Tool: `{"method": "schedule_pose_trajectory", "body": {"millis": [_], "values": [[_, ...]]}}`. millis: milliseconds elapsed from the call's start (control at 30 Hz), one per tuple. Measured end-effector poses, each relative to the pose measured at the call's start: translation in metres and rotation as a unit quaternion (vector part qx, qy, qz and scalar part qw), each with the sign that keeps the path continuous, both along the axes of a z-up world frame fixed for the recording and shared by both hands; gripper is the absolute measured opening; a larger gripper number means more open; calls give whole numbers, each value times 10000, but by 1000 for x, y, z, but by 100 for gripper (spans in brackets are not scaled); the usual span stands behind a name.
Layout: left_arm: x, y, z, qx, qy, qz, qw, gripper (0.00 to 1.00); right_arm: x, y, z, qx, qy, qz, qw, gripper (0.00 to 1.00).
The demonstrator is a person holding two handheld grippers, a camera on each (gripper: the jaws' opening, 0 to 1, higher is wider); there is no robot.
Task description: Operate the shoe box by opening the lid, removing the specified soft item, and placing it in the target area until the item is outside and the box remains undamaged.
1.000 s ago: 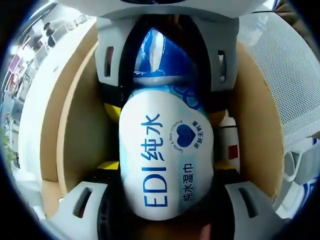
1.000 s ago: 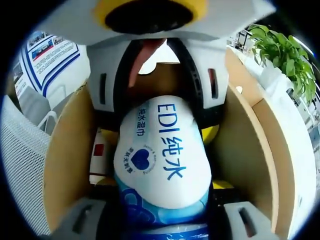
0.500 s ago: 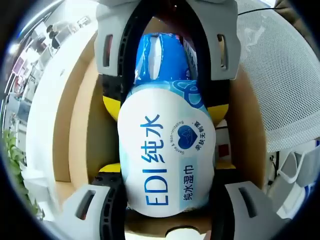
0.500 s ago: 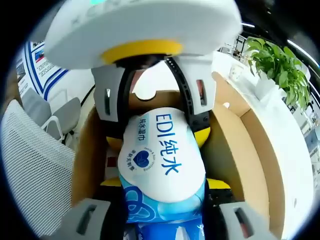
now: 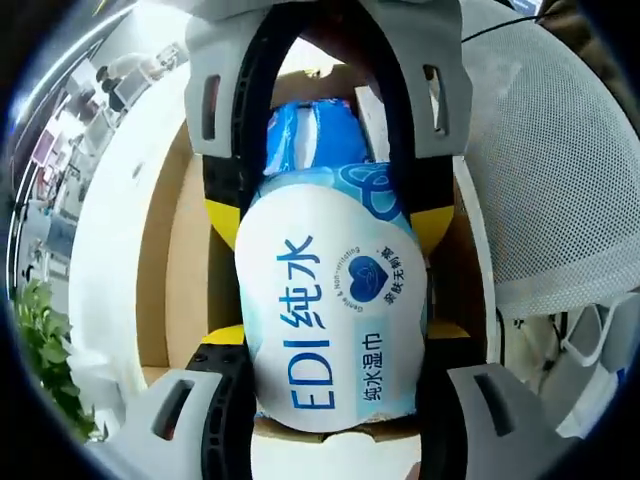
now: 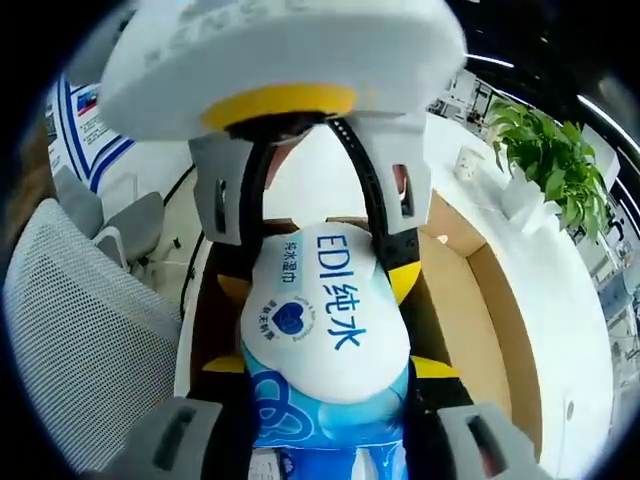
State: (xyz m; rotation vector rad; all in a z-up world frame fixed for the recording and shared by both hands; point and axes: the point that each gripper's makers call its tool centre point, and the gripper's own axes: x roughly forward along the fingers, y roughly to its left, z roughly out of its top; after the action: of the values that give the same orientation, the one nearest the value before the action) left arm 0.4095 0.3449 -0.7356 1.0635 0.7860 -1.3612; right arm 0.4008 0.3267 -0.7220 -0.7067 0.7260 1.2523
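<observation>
Wet-wipes pack [image 5: 330,320] between both grippers' jaws, above open shoe box [image 5: 180,260]

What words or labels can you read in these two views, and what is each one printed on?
"EDI 纯水": large blue letters on the wet wipes pack, held between both grippers.
"纯水湿巾": smaller blue line on the same pack.
Heart logo: its ring of small print is too small to read.
Wall poster: too blurred to read.
</observation>
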Motion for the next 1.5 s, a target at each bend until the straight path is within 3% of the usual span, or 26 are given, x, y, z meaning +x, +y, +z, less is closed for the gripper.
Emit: {"method": "schedule_pose_trajectory", "body": {"millis": [233,467,800,1267,1500], "values": [[-5,-10,14,-119,-75,-17,9999,64,-6,-9,16,-45,-174,26,9998,56],[-12,-24,30,-185,-324,-180,9991,64,-13,-20,32,-86,-487,-25,9988,55],[-19,-57,44,-279,-506,-488,9971,64,-19,-50,46,-112,-691,-251,9972,55],[-29,-115,54,-420,-607,-953,9927,62,-29,-105,53,-250,-721,-577,9954,54],[-41,-137,41,-428,-467,-1064,9923,61,-39,-127,42,-344,-608,-672,9953,54]]}}
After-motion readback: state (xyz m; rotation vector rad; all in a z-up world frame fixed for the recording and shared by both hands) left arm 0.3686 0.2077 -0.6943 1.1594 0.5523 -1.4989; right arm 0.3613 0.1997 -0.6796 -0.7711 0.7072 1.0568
